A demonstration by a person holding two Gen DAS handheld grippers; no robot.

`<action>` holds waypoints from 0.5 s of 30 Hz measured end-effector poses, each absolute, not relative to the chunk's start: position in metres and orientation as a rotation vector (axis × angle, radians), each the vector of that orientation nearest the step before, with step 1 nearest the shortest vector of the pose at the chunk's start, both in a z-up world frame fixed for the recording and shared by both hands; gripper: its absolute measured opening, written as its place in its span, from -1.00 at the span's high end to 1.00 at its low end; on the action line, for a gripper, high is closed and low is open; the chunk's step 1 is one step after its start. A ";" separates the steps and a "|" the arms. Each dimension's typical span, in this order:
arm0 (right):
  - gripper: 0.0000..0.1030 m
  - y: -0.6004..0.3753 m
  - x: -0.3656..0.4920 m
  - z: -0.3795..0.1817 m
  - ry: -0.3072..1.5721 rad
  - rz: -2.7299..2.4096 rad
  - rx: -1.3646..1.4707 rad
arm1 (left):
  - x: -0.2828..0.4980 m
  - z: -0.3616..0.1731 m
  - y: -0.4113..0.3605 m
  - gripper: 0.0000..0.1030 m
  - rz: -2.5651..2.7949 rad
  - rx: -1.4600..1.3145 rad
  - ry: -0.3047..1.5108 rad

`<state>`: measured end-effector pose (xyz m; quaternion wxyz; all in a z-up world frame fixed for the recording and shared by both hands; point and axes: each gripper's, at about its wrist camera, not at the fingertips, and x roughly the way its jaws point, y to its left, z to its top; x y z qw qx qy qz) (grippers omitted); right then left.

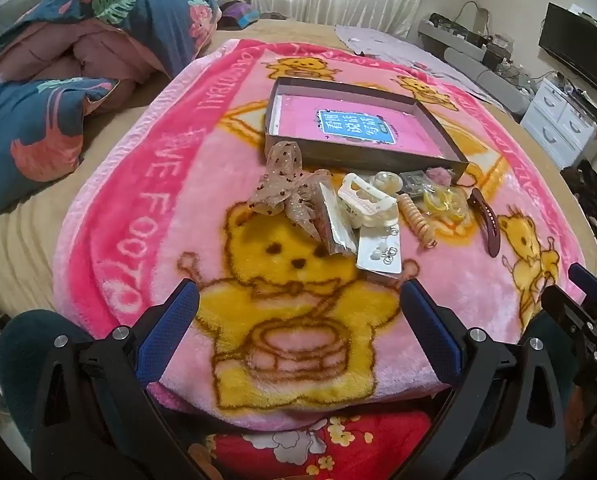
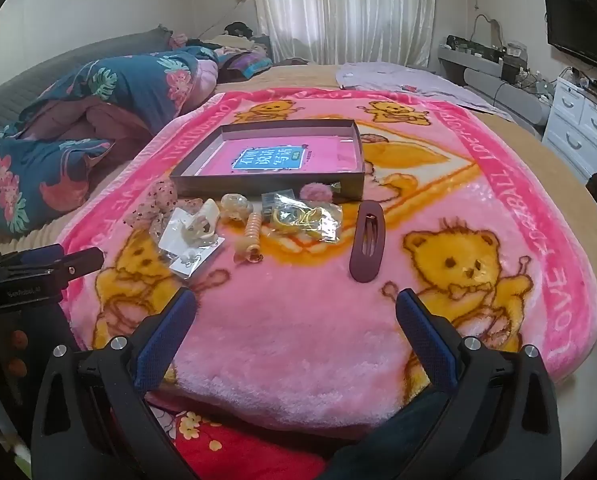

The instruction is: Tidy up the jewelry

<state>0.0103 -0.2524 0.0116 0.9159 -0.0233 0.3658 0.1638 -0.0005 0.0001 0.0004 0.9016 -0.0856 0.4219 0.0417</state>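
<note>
A shallow brown box (image 1: 378, 158) (image 2: 266, 188) with a pink book inside lies on a pink bear blanket (image 1: 170, 200) (image 2: 298, 320). In front of it lie hair accessories: a sheer spotted bow (image 1: 286, 192) (image 2: 158, 204), a cream claw clip (image 1: 368, 204) (image 2: 202, 222), an earring card (image 1: 380, 254) (image 2: 192, 258), a spiral hair tie (image 1: 416, 218) (image 2: 252, 240), a bag of yellow bands (image 1: 446, 202) (image 2: 304, 218), a maroon snap clip (image 1: 486, 220) (image 2: 367, 246) and a pink pompom (image 2: 316, 191). My left gripper (image 1: 298, 292) and right gripper (image 2: 296, 300) are open and empty, short of the pile.
A folded floral quilt (image 1: 58, 92) (image 2: 78, 120) lies at the left of the bed. A white dresser (image 1: 562, 120) (image 2: 582, 128) and a TV (image 1: 578, 56) stand at the right. The other gripper shows at the right edge in the left wrist view (image 1: 586, 308) and at the left edge in the right wrist view (image 2: 38, 268).
</note>
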 end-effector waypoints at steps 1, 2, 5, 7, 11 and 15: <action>-0.92 -0.253 0.010 0.012 0.752 0.335 -0.048 | -0.001 0.000 0.000 -0.84 0.087 -0.178 0.873; -0.92 -0.253 0.010 0.012 0.752 0.335 -0.047 | -0.001 0.000 0.001 -0.84 0.087 -0.179 0.874; -0.92 -0.254 0.009 0.014 0.753 0.334 -0.045 | 0.000 0.001 0.003 -0.84 0.089 -0.183 0.876; -0.92 -0.254 0.008 0.015 0.753 0.332 -0.046 | 0.000 0.001 0.004 -0.84 0.089 -0.186 0.878; -0.92 -0.253 0.008 0.018 0.753 0.343 -0.038 | -0.003 0.005 -0.005 -0.84 0.083 -0.167 0.868; -0.92 -0.253 0.007 0.019 0.749 0.341 -0.035 | -0.003 0.006 -0.003 -0.84 0.073 -0.174 0.865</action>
